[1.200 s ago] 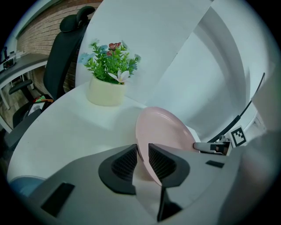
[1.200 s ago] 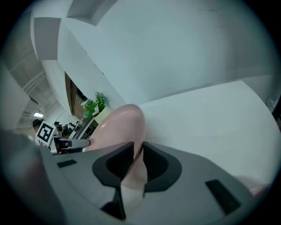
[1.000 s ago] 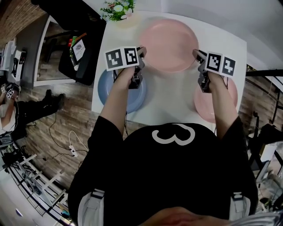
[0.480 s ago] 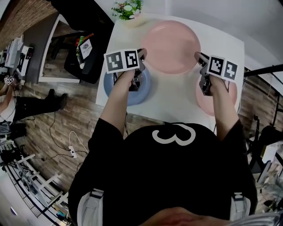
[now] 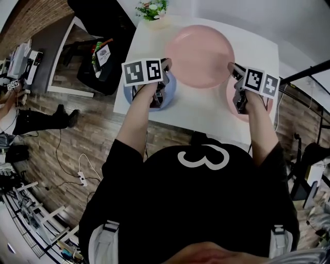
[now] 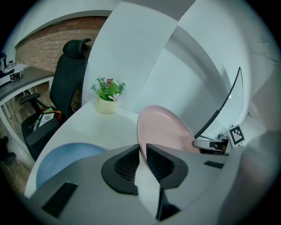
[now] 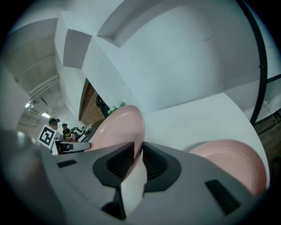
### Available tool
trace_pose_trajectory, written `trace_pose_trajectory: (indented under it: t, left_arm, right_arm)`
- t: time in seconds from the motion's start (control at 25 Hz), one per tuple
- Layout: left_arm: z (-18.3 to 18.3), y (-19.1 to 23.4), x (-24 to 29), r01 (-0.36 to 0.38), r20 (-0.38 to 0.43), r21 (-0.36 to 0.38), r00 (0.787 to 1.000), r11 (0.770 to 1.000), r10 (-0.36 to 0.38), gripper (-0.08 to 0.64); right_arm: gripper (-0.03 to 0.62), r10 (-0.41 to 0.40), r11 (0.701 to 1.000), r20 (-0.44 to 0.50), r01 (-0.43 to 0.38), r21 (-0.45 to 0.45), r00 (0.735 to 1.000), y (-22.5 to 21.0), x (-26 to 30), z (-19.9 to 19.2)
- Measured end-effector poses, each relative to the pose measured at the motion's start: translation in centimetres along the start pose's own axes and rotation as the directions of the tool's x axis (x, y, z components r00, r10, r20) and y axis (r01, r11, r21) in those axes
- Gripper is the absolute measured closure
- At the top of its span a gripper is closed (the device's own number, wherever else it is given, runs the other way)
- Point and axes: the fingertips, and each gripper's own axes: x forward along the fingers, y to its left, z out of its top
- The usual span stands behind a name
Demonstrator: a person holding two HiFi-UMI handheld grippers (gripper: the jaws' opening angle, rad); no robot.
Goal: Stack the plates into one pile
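Large round pink plate (image 5: 200,54) held above white tabletop (image 5: 206,111), gripped at opposite rims. Left gripper (image 6: 142,148) fingers, just closed further, clamped on plate's left rim; right gripper (image 7: 140,147) fingers clamped on right rim. Round blue plate (image 6: 66,158) seen flat on tabletop beneath left gripper, smaller pink plate (image 7: 232,162) beneath right.

**Things around the bench**

A little pot plant (image 5: 152,9) with flowers stands at the far corner of the white bench (image 5: 206,105). A black chair (image 6: 66,83) is just beside that corner. Cables (image 5: 84,174) lie on the wooden floor (image 5: 82,129). A brick wall (image 6: 52,37) is behind the chair.
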Motion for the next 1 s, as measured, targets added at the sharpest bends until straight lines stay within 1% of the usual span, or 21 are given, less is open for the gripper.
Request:
trace_pose_trajectory:
  t: [0.44, 0.8, 1.0]
  left_arm:
    - [-2.9, -3.2, -4.9, 0.019, 0.028, 0.052, 0.999, 0.998, -0.021, 0.499]
    - [-6.0, -6.6, -6.2, 0.06, -0.005, 0.112, 0.998, 0.992, -0.06, 0.499]
    - [-6.8, -8.2, -6.0, 0.094, -0.024, 0.132, 0.996, 0.987, -0.091, 0.499]
  right_arm:
    - [0.516, -0.011, 1.0, 0.055, 0.01, 0.002, 0.998, 2.1, -6.1, -3.2]
    - [0.518, -0.054, 0.998, 0.108, 0.051, 0.028, 0.993, 1.4, -11.2, -5.8]
    - [0.518, -0.089, 0.995, 0.127, 0.083, 0.054, 0.988, 0.5, -13.2, -6.8]
